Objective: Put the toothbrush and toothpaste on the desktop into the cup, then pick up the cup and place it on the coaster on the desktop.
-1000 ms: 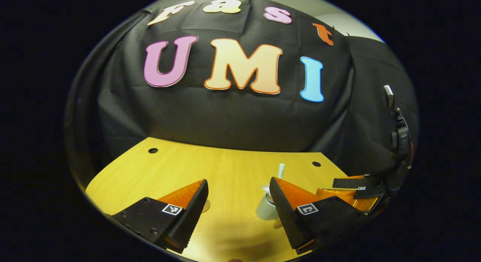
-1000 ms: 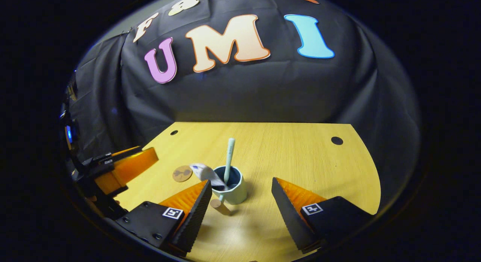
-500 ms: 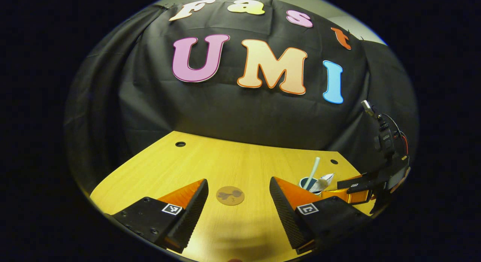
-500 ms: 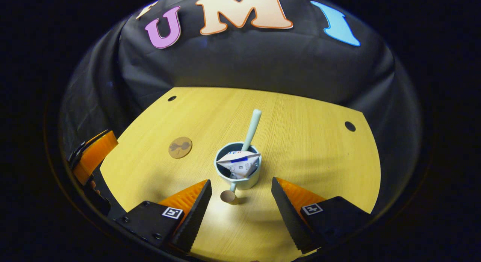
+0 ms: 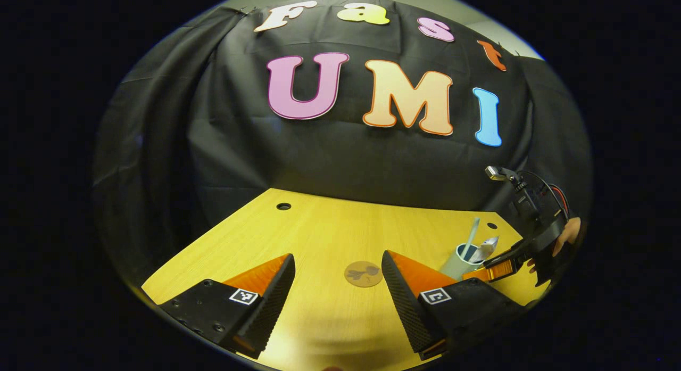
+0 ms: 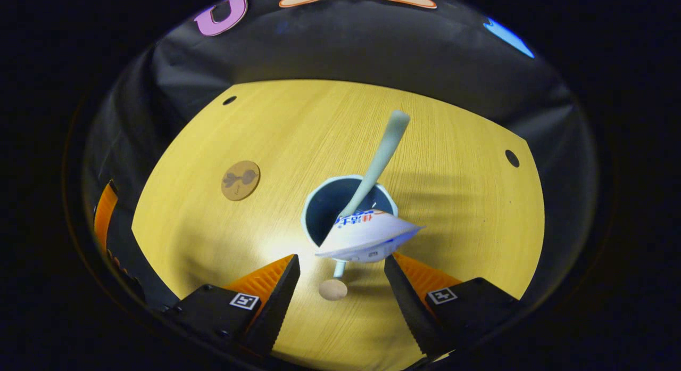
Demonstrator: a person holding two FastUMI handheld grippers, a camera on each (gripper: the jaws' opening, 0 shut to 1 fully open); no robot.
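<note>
Right gripper view looks steeply down on the cup, and my right gripper hangs just short of it with its jaws spread wide and nothing between them. The cup stands upright on the wooden desktop; the toothbrush leans out of it over the far rim, and the toothpaste sticks out over the near rim, its crimped end fanning toward my fingers. A handle with a round wooden end juts from the near side of the cup, in the gap between my fingers. The coaster lies flat to the left of the cup, well apart from it, with bare wood between them. Bare wood also stretches beyond the cup to the desktop's back edge, where the black cloth wall hangs.

Left gripper view has my left gripper wide open too, holding nothing, low over the desktop. From here the coaster sits left of the cup, just beyond my fingers.
</note>
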